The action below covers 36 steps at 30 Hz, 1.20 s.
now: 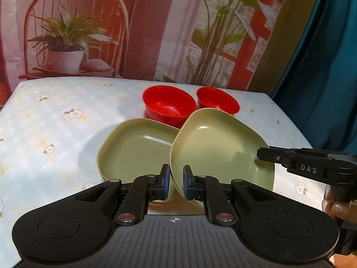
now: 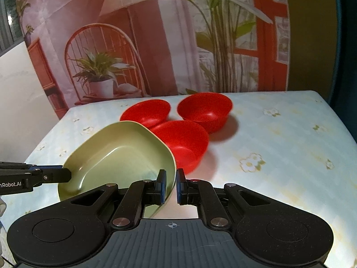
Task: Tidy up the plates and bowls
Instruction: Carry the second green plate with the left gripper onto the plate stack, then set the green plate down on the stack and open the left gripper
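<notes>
Both grippers, the left gripper (image 1: 176, 182) and right gripper (image 2: 171, 186), have their jaws clamped on opposite rims of the tilted green plate (image 1: 221, 147), which should be levelled and lowered squarely into the second plate (image 1: 136, 149) on the counter (image 1: 55, 122).

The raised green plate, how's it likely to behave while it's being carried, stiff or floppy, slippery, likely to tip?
The raised green plate probably stays stiff: it holds its shape tilted, gripped only at the rim by the left tool and right tool. Its glossy surface suggests it could slip in narrow rim grips. Already slanted, it may swing if one tool lets go.
</notes>
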{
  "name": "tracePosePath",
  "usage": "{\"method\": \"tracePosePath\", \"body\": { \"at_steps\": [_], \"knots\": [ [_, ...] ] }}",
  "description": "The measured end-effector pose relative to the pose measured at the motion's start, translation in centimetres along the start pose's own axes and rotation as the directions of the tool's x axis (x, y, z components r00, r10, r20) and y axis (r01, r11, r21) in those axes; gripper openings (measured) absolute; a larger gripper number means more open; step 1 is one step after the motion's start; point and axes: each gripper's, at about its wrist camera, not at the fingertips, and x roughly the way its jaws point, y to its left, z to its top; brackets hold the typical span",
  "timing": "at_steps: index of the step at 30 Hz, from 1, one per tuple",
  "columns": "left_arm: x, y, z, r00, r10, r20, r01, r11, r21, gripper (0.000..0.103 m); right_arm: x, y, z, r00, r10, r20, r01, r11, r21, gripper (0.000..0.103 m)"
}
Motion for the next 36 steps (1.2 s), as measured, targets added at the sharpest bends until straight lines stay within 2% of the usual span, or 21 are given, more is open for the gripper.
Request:
{"method": "tracePosePath", "body": {
  "at_steps": [9, 16, 25, 36],
  "knots": [
    [0.1, 3.8, 2.8, 0.999, 0.05, 0.016, -0.049, 0.998, -0.036, 0.013, 3.7, 2.6, 3.4, 0.999, 0.051, 0.002, -0.05, 0.999, -0.017, 0.009],
    [0.9, 5.9, 3.5, 0.995, 0.099, -0.004, -0.099, 0.994, -0.052, 0.013, 7.0, 4.8, 5.4, 0.997, 0.077, -0.012, -0.078, 0.995, -0.06, 0.009],
    [2.5, 7.1, 1.8, 0.991, 0.117, -0.07, -0.122, 0.99, -0.067, 0.013, 10.1, 5.9, 5.1, 0.994, 0.071, -0.078, -0.078, 0.992, -0.094, 0.009],
    [3.7, 7.4, 1.0, 0.986, 0.137, -0.097, -0.143, 0.988, -0.06, 0.013, 11.2, 6.1, 4.5, 0.993, 0.058, -0.106, -0.07, 0.992, -0.11, 0.008]
  ]
}}
